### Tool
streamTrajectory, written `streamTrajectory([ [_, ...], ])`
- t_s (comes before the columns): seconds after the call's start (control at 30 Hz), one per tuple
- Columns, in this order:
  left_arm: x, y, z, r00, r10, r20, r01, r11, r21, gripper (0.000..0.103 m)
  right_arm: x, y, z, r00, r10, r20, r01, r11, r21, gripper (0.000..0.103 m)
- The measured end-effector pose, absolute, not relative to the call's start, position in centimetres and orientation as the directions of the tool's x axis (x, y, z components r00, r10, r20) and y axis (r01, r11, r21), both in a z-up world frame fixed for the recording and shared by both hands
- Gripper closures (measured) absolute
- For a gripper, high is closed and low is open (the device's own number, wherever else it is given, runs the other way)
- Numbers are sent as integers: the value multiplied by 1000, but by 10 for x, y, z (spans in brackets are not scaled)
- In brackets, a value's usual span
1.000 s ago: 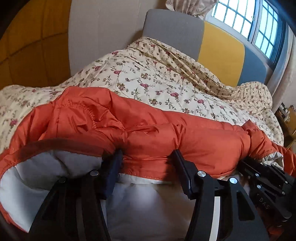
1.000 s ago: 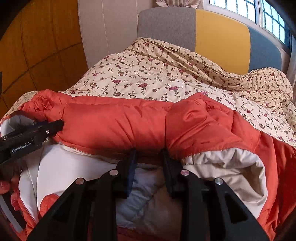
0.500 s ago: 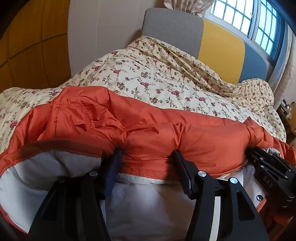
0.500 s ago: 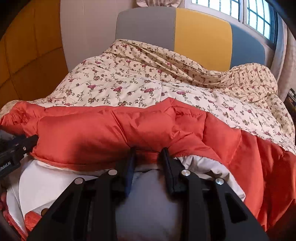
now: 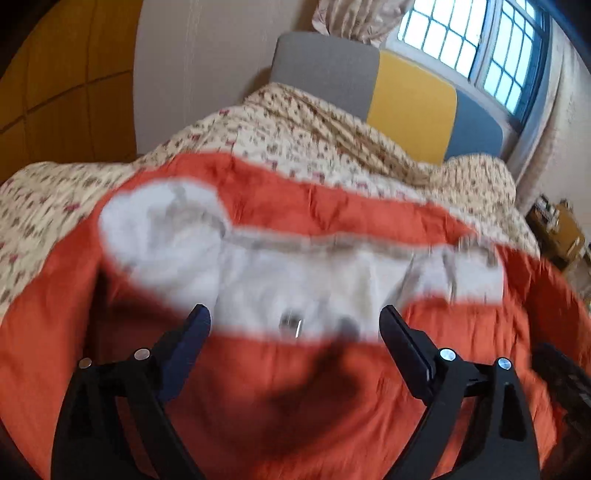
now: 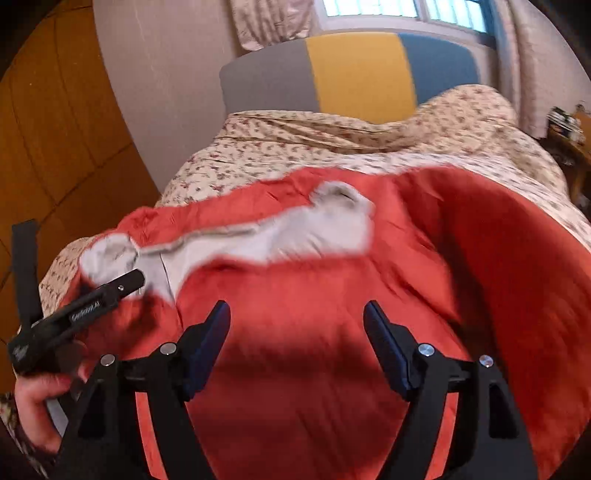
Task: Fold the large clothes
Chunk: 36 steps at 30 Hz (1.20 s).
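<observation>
- Both our grippers point down at a slant over the bed, side by side above the near edge of the quilt.
- Our left gripper (image 5: 295,325) has its jaws spread wide and opening, nothing between the pads, just jacket fabric below. In the right wrist view we can also see it from the side, with a hand (image 6: 35,402) wrapped round its handle at the lower left.
- Our right gripper (image 6: 297,321) is also opening, jaws well apart, nothing pinched; the orange shell lies under the gap, and whether the pads brush it we can't tell through the blur.
- The orange puffer jacket (image 5: 332,387) lies loose across the bed, its long axis running from one side edge towards the other, so crosswise to the headboard.
- Its pale grey-white lining (image 5: 258,280) shows as a band along the far side, with orange shell nearer us. A small metal bit, maybe a snap or a zip pull, sits in the lining, too blurry to name.
- In the right wrist view the jacket's right part bulges up into a big orange fold (image 6: 498,258).
- Underneath is a cream floral quilt (image 5: 314,122) bunched up towards the head of the bed.
- The padded headboard (image 6: 354,70) has grey, yellow and blue panels; behind it a barred window (image 5: 472,48) with floral curtains (image 6: 273,22), wood panelling (image 6: 55,122) to the left.
</observation>
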<state>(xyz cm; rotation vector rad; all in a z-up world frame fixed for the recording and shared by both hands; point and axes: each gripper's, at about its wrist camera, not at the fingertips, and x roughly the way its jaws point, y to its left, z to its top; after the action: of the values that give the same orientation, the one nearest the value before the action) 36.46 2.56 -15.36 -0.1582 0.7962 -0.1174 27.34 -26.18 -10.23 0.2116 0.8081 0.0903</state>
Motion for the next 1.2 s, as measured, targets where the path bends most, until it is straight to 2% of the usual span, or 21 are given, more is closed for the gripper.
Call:
streamTrajectory([
  [0.07, 348, 32, -162, 675, -143, -724, 34, 986, -163, 11, 236, -281, -92, 722, 99, -685, 45, 981, 189, 29],
  [0.23, 322, 37, -164, 677, -161, -718, 51, 984, -173, 11, 162, -331, -52, 806, -104, -583, 167, 984, 55, 28],
  [0.3, 316, 35, -165, 682, -154, -715, 58, 986, -157, 11, 137, -354, -35, 829, -179, -529, 227, 973, 28, 23],
  [0.37, 312, 35, -164, 686, -149, -712, 62, 987, -146, 11, 112, -378, -21, 848, -232, -477, 279, 960, 29, 12],
  [0.4, 309, 36, -164, 688, -143, -711, 57, 988, -144, 11, 104, -388, -19, 846, -252, -470, 298, 954, 26, 11],
  [0.5, 304, 42, -161, 697, -136, -704, 45, 988, -146, 11, 89, -416, -26, 813, -275, -514, 350, 935, 53, 11],
  [0.63, 292, 47, -158, 714, -118, -691, 36, 991, -132, 11, 72, -443, -50, 777, -213, -593, 370, 916, 156, 12],
  [0.7, 287, 49, -159, 715, -108, -691, 34, 992, -120, 11, 72, -444, -63, 751, -184, -634, 365, 916, 168, 22],
  [0.77, 284, 50, -160, 712, -92, -696, 21, 994, -110, 11, 75, -442, -74, 720, -171, -673, 370, 915, 163, 50],
  [0.87, 280, 58, -164, 704, -100, -703, 1, 990, -140, 11, 86, -432, -79, 702, -155, -695, 362, 918, 161, 76],
  [0.97, 273, 65, -163, 714, -120, -689, -4, 984, -176, 11, 100, -415, -64, 732, -98, -675, 310, 929, 202, 85],
  [1.2, 261, 65, -159, 722, -141, -677, 6, 980, -197, 11, 147, -336, -26, 797, 173, -579, 55, 933, 355, 88],
])
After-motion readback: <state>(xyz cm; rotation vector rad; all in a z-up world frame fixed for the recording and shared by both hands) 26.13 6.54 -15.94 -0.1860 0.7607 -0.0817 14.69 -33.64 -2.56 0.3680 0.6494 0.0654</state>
